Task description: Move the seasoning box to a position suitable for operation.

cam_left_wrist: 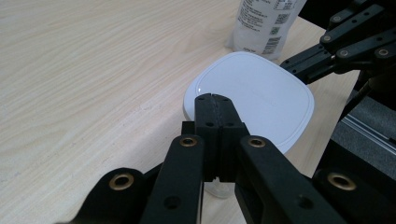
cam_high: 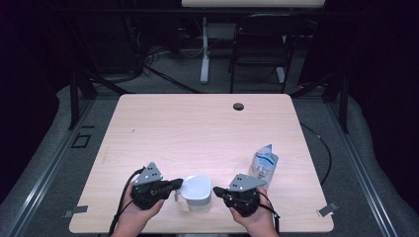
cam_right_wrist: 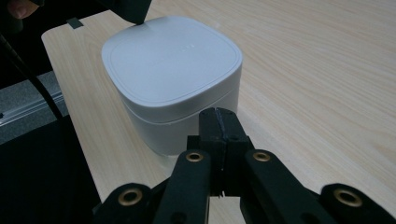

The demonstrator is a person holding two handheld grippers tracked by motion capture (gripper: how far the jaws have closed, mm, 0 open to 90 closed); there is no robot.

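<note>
A white lidded box with rounded corners (cam_high: 196, 192) stands near the table's front edge, between my two grippers. My left gripper (cam_high: 180, 184) is shut, its tip over the box's left rim; in the left gripper view the closed jaws (cam_left_wrist: 214, 98) lie against the edge of the white lid (cam_left_wrist: 261, 100). My right gripper (cam_high: 215, 190) is shut too, just right of the box (cam_right_wrist: 173, 74), its tip (cam_right_wrist: 219, 113) close to the side wall; contact there is unclear. A clear plastic pouch with a printed label (cam_high: 263, 165) stands behind the right gripper.
The light wooden table (cam_high: 197, 133) has a dark round grommet (cam_high: 238, 106) near its far edge. Beyond it stand a black chair (cam_high: 259, 44) and a white desk leg (cam_high: 204, 49). The pouch (cam_left_wrist: 264, 23) stands just past the box.
</note>
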